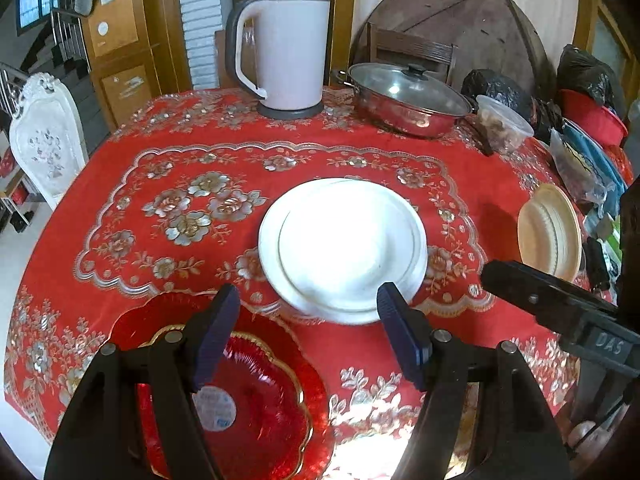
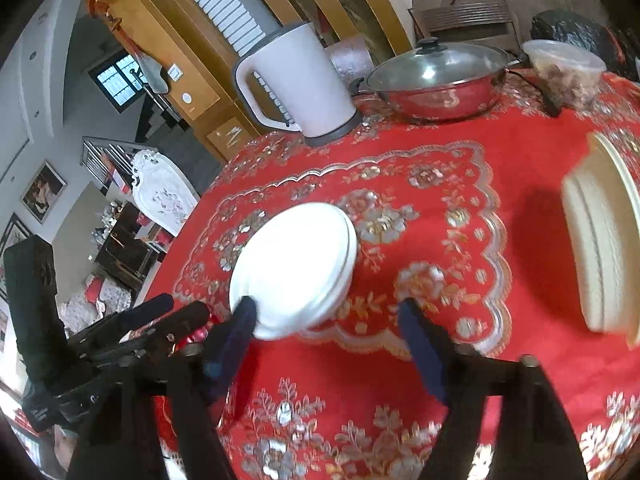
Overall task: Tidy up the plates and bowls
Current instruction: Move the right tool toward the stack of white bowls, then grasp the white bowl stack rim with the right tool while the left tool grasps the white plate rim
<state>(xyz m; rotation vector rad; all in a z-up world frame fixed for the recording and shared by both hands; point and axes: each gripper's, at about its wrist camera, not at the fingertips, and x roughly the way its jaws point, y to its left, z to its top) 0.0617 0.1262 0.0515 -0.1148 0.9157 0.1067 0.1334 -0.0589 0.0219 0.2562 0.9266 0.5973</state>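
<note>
Two stacked white plates lie in the middle of the red tablecloth; the right wrist view shows the same white stack. A red scalloped dish with a gold rim and a sticker sits near the front edge, under my left gripper, which is open and empty just short of the white plates. A cream plate stack lies at the right, blurred in the right wrist view. My right gripper is open and empty above the cloth, its left finger by the white plates' near rim.
A white kettle, a lidded steel pot and a plastic food tub stand along the far side. Bags and clutter crowd the right edge. A white chair stands at the left. The other gripper shows at right.
</note>
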